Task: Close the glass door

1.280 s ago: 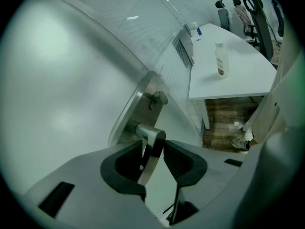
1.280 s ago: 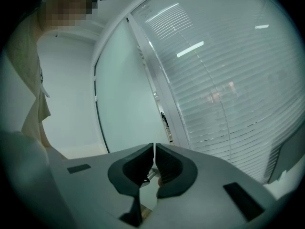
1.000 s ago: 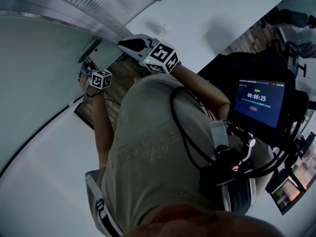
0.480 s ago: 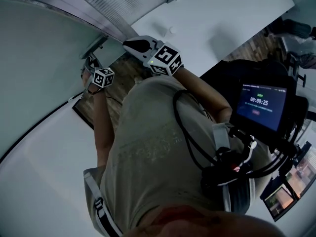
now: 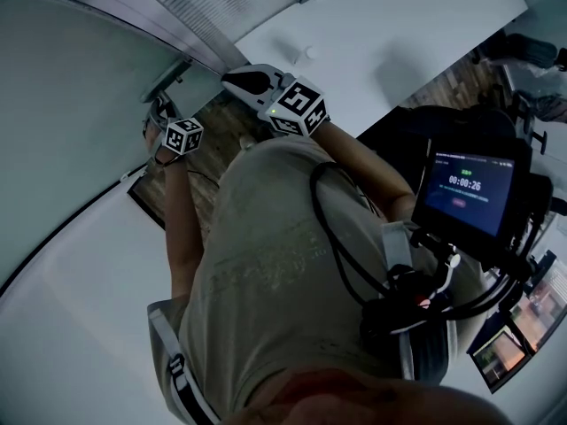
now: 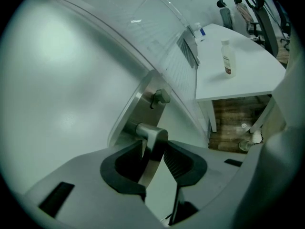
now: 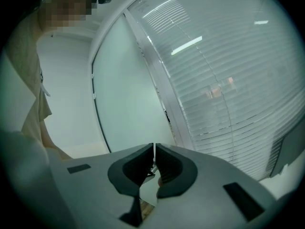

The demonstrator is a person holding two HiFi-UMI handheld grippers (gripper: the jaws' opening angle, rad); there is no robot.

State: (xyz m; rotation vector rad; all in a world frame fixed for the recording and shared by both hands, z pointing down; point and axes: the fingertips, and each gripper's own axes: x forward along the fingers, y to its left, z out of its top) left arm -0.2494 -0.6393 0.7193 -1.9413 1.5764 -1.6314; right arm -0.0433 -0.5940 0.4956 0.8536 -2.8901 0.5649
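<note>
With the left claw (image 6: 153,152) clamped on the metal handle (image 6: 151,136) of the frosted glass door (image 6: 62,80) and the right claw (image 7: 154,162) shut and empty, I'd hold firm and swing the door steadily into its frame.

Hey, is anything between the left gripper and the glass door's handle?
Nothing visible stands between them. The metal handle sits between the jaws of the left gripper, which are closed on it.
</note>
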